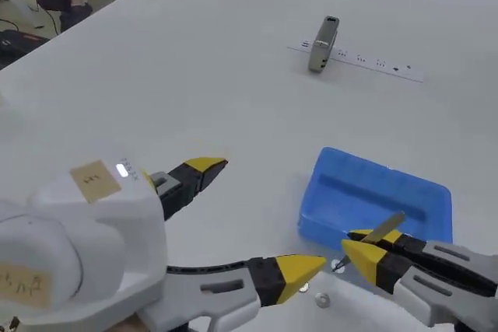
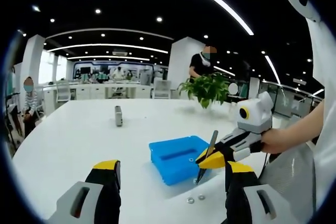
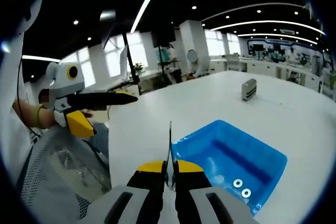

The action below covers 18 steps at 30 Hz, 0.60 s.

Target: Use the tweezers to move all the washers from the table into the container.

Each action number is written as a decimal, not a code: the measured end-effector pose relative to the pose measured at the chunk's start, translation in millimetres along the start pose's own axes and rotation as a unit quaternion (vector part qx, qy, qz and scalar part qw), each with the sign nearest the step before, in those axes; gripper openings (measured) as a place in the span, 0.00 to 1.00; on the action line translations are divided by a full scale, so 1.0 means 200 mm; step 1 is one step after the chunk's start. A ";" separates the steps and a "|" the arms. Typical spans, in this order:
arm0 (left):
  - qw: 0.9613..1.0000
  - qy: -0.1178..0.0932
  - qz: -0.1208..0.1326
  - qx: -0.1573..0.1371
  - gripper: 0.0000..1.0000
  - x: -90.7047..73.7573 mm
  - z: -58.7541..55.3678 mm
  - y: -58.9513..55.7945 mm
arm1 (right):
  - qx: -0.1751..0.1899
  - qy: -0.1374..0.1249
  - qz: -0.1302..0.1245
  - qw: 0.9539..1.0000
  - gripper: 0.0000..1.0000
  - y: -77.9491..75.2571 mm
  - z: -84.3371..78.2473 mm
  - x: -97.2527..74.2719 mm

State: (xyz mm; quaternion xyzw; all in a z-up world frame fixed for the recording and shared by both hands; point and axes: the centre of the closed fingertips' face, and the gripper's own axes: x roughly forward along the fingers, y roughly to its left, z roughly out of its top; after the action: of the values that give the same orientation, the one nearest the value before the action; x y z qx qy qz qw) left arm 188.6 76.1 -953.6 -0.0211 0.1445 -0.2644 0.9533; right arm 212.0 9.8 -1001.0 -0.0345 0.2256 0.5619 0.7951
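Observation:
My right gripper (image 1: pixel 358 245) is shut on metal tweezers (image 1: pixel 385 228) at the near edge of the blue container (image 1: pixel 373 192). The tweezers' tip points down at the table beside a small washer (image 1: pixel 338 264); I cannot tell whether the tip holds it. Two more washers (image 2: pixel 190 200) lie on the table in front of the container (image 2: pixel 176 158). In the right gripper view, two washers (image 3: pixel 238 183) rest inside the container (image 3: pixel 231 156), and my right gripper (image 3: pixel 169 169) pinches the tweezers (image 3: pixel 170 140). My left gripper (image 1: pixel 257 215) is open and holds nothing, left of the container.
A small grey device (image 1: pixel 323 43) stands on a white strip (image 1: pixel 381 62) at the far side of the white table (image 1: pixel 194 75). A person's hand (image 2: pixel 281 139) holds the right gripper (image 2: pixel 207 160). Chairs and people are beyond the table.

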 end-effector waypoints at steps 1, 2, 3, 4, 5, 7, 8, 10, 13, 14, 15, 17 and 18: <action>1.000 0.002 -0.001 0.002 0.83 0.00 0.00 0.00 | 0.002 -0.003 -0.001 1.000 0.03 0.00 0.01 -0.01; 1.000 0.003 -0.002 0.003 0.83 0.00 0.00 -0.01 | 0.005 -0.006 -0.001 1.000 0.03 0.01 0.02 -0.01; 1.000 0.002 -0.003 0.003 0.83 0.00 0.00 -0.01 | 0.012 -0.014 -0.002 1.000 0.03 0.01 0.04 -0.03; 1.000 0.001 -0.003 0.002 0.83 0.00 0.00 -0.01 | 0.015 -0.016 -0.003 1.000 0.03 0.01 0.05 -0.04; 1.000 -0.001 -0.003 0.000 0.83 0.00 0.00 -0.01 | 0.020 -0.021 -0.003 1.000 0.03 0.01 0.06 -0.04; 1.000 -0.004 -0.001 -0.003 0.83 0.00 0.01 0.00 | 0.025 -0.027 -0.003 0.999 0.03 0.02 0.09 -0.07; 1.000 -0.005 0.000 -0.003 0.83 0.00 0.01 0.00 | 0.027 -0.029 -0.003 0.999 0.03 0.02 0.10 -0.07; 1.000 -0.005 0.004 -0.002 0.83 0.00 0.01 0.01 | 0.030 -0.038 -0.001 0.999 0.03 0.01 0.13 -0.09; 1.000 -0.006 0.013 0.006 0.83 -0.01 0.02 0.02 | 0.032 -0.050 0.006 0.998 0.03 0.00 0.17 -0.12; 1.000 -0.007 0.015 0.008 0.84 -0.01 0.02 0.02 | 0.031 -0.052 0.008 0.998 0.03 0.00 0.17 -0.13; 1.000 -0.012 0.017 0.007 0.85 -0.01 0.03 0.02 | 0.028 -0.053 0.011 0.998 0.03 0.00 0.18 -0.13; 1.000 -0.021 0.017 0.004 0.87 -0.02 0.04 0.02 | 0.026 -0.056 0.015 0.998 0.03 -0.01 0.19 -0.15; 1.000 -0.024 0.017 0.001 0.87 -0.02 0.05 0.02 | 0.024 -0.057 0.015 0.998 0.03 -0.02 0.19 -0.15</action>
State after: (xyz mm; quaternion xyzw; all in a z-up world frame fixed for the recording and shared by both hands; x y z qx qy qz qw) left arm 190.6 81.2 -944.0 -0.0235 0.1218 -0.2480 0.9608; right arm 219.2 -7.0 -955.3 0.0207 0.1939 0.5695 0.7985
